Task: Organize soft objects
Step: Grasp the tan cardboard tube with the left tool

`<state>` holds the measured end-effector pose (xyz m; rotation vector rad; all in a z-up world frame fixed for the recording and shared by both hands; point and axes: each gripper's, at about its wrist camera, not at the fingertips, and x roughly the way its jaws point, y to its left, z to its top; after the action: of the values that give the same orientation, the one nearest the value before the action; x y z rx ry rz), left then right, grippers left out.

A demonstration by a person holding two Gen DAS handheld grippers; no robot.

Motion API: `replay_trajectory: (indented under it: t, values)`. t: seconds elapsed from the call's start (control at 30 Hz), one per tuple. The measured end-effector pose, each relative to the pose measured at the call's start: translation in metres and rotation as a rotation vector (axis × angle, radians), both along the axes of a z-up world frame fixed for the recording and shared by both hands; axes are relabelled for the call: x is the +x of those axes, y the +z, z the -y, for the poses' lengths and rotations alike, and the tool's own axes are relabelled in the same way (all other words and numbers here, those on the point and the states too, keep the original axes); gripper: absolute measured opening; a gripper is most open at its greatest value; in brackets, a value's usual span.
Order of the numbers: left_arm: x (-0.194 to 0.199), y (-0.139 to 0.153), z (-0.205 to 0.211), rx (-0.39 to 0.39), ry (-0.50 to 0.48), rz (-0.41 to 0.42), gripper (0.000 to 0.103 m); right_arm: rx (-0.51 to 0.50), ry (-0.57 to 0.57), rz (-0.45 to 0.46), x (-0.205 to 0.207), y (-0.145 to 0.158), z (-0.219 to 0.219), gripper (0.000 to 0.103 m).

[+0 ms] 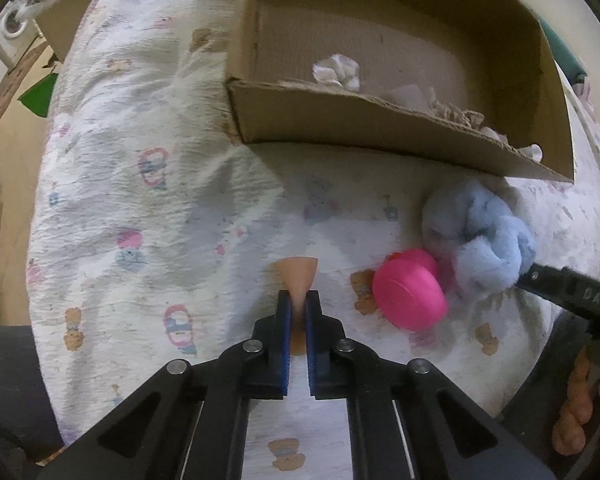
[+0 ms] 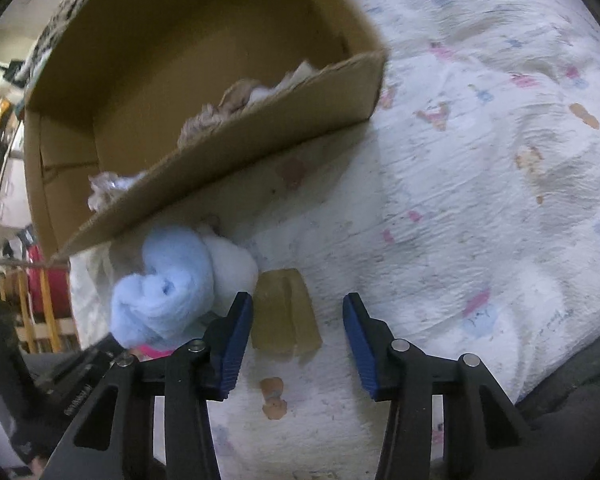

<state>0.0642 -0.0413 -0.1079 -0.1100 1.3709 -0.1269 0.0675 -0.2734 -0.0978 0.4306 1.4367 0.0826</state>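
My left gripper (image 1: 298,300) is shut on a peach-coloured soft sponge (image 1: 298,276), squeezed thin between the pads, just above the printed bed cover. A pink round soft object (image 1: 410,290) and a light blue fluffy cloth (image 1: 480,232) lie to its right, below the cardboard box (image 1: 380,132). My right gripper (image 2: 298,308) is open over a yellowish translucent block (image 2: 284,316) on the cover, with the blue cloth (image 2: 168,284) against its left finger. The box (image 2: 220,176) holds white and beige soft items (image 2: 224,108).
The white cover with cartoon prints (image 1: 140,200) spans the bed. A second cardboard box (image 1: 66,20) and floor clutter lie beyond the bed's left edge. A hand (image 1: 580,408) shows at lower right in the left wrist view.
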Motion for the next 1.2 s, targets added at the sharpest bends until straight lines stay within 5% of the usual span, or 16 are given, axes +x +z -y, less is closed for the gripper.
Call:
replay_trajectory:
  t: [0.2, 0.7, 0.9, 1.2]
  values:
    - [0.0, 0.003, -0.012, 0.004, 0.021, 0.013, 0.006, -0.01, 0.057, 0.026, -0.001, 0.002, -0.013, 0.013]
    - [-0.016, 0.032, -0.047, -0.005, 0.063, 0.086, 0.006, 0.023, 0.0, 0.199, -0.014, 0.054, -0.001, 0.012]
    - [-0.029, 0.064, -0.064, 0.054, 0.068, 0.159, 0.006, 0.06, 0.003, 0.311, -0.02, 0.082, 0.0, 0.012]
    - [-0.027, 0.115, -0.072, 0.034, 0.122, 0.286, 0.006, 0.097, -0.005, 0.444, -0.021, 0.124, -0.007, 0.012]
